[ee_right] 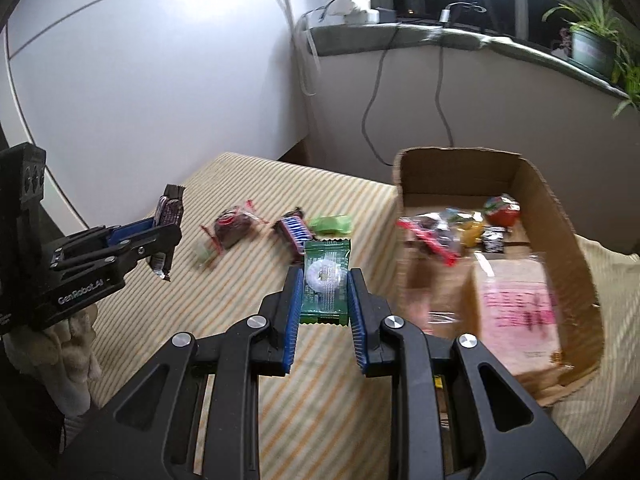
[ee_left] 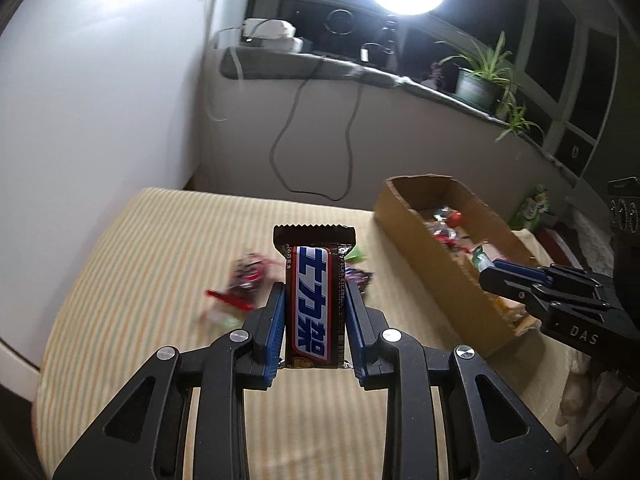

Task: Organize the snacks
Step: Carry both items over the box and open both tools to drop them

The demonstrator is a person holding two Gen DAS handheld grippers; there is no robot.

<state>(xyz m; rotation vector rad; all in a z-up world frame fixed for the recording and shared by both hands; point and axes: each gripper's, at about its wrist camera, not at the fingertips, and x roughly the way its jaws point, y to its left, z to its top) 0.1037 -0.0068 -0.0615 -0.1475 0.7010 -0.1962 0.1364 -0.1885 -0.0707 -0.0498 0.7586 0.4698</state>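
My left gripper (ee_left: 315,294) is shut on a brown chocolate bar (ee_left: 314,300) with blue and white lettering, held upright above the striped cloth (ee_left: 140,264). My right gripper (ee_right: 323,280) is shut on a green packet (ee_right: 325,284) with a white ring printed on it. From the right wrist view the left gripper (ee_right: 166,236) shows at the left edge with the brown bar (ee_right: 168,210) in it. The right gripper (ee_left: 490,272) reaches in at the right of the left wrist view, a green packet end (ee_left: 480,259) at its tip. A cardboard box (ee_right: 560,216) at the right holds several snacks.
Loose snacks lie on the cloth: a dark red wrapped one (ee_right: 232,226), a purple striped one (ee_right: 294,232) and a light green one (ee_right: 330,224). Cables (ee_right: 372,120) hang down the wall behind. Potted plants (ee_left: 480,76) stand on the sill. A gloved hand (ee_right: 72,356) holds the left gripper.
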